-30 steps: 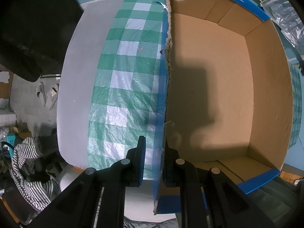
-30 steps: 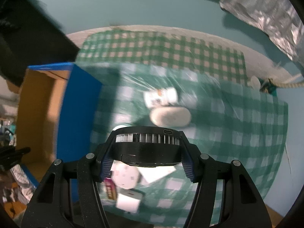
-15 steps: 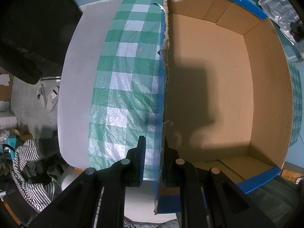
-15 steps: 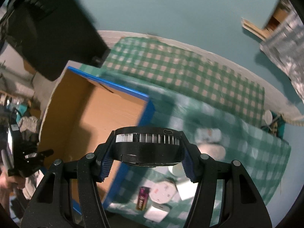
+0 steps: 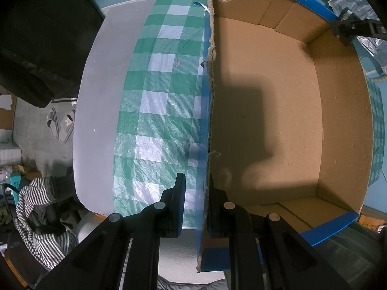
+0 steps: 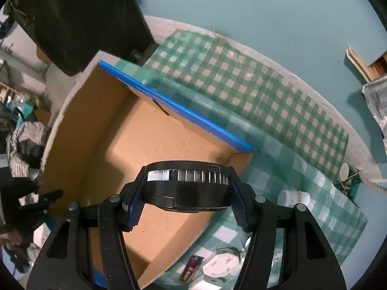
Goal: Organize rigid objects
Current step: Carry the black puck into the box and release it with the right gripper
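Blue-edged brown box (image 5: 266, 111); green-white checked tablecloth (image 5: 159, 111).

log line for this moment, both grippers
left gripper: shut on box wall | right gripper: holds round black device above empty box

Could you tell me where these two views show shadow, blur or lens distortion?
Left wrist view: a dark, blocky shadow falls across the floor of the cardboard box, and the fisheye bows the table edge. Right wrist view: the checked tablecloth just beyond the box's blue rim is smeared, while the round black device looks sharp.
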